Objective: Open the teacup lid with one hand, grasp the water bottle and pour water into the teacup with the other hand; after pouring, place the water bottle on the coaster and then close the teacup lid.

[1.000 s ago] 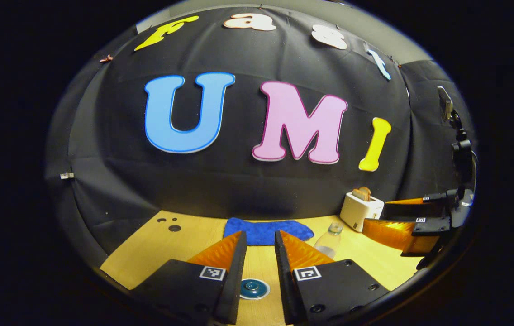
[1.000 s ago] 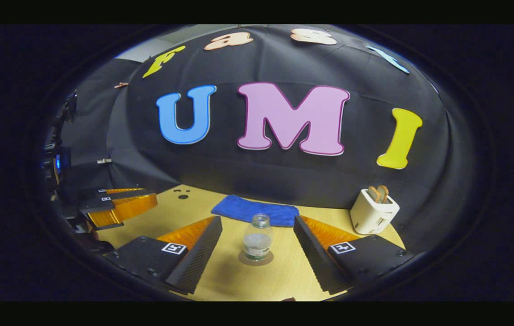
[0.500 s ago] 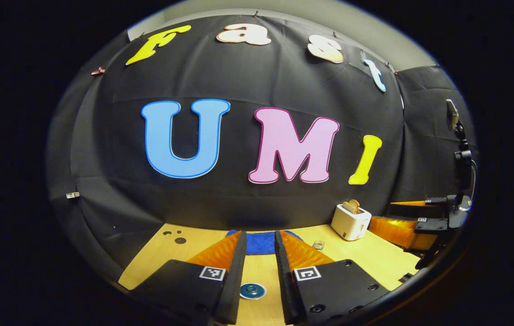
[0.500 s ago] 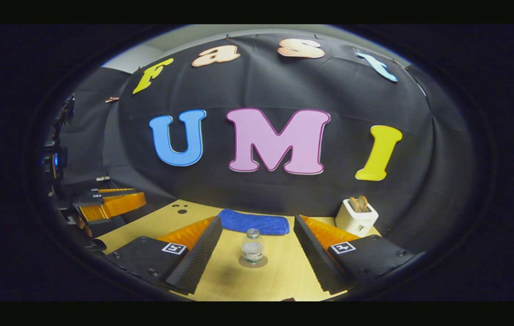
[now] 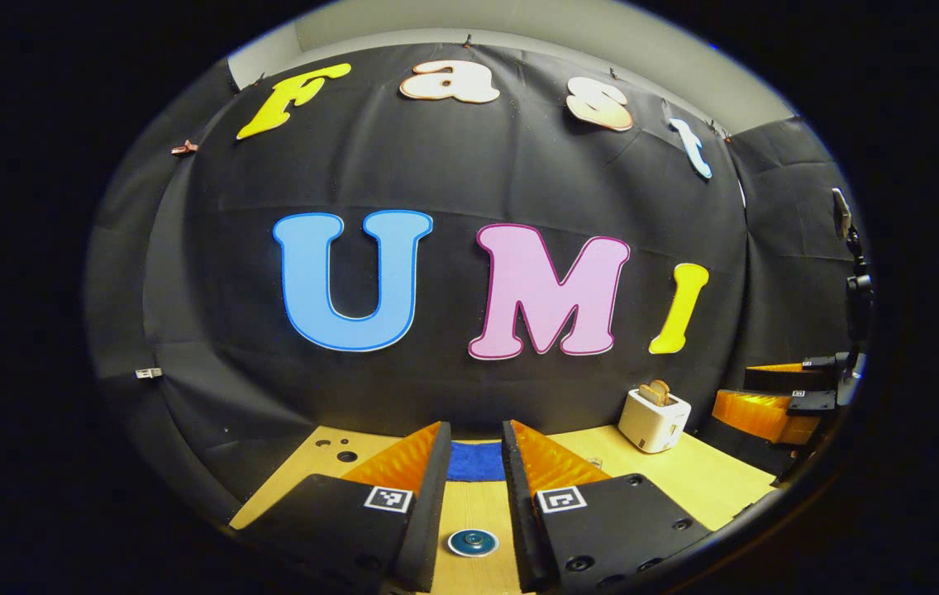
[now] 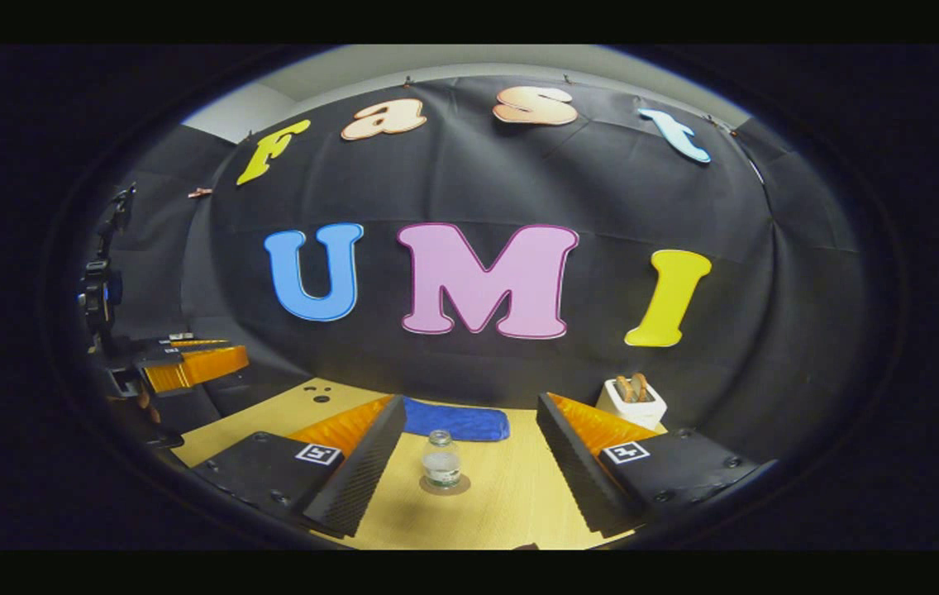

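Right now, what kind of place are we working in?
Most likely a staged recording booth, not a real kitchen: a black cloth wall backs a small wooden table set with household props: a toaster, a blue towel and a water bottle.

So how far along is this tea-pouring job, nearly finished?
Apparently near the end. Done: the water bottle stands on its coaster, and the teacup lid seems seated. In hand: nothing; the left hand-held gripper and right hand-held gripper are both open, clear of everything. Whether water was poured can't be judged.
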Demonstrator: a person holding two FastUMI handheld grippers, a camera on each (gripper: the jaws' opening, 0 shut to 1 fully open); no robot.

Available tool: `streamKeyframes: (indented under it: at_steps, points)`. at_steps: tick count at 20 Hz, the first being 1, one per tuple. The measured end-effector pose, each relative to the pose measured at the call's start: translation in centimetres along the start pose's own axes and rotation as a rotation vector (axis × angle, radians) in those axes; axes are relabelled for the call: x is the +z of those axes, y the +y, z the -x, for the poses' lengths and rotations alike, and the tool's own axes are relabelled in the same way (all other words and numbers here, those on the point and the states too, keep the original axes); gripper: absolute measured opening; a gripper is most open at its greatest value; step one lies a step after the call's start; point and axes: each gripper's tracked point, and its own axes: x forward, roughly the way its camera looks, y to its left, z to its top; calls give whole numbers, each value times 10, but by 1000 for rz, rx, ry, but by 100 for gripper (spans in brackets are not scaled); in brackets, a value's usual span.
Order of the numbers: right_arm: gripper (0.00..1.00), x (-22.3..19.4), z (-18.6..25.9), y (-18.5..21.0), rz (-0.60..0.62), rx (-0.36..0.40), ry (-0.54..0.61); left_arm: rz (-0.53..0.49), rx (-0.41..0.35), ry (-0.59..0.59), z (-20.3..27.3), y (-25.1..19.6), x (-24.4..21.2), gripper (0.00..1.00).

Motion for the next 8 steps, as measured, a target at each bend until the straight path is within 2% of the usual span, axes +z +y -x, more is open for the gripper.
streamKeyframes:
  at_steps: [8]
  points:
    - [98,3,-3,-9,-13,-12,-9,-12,-18,-3,-4,-10,3,41]
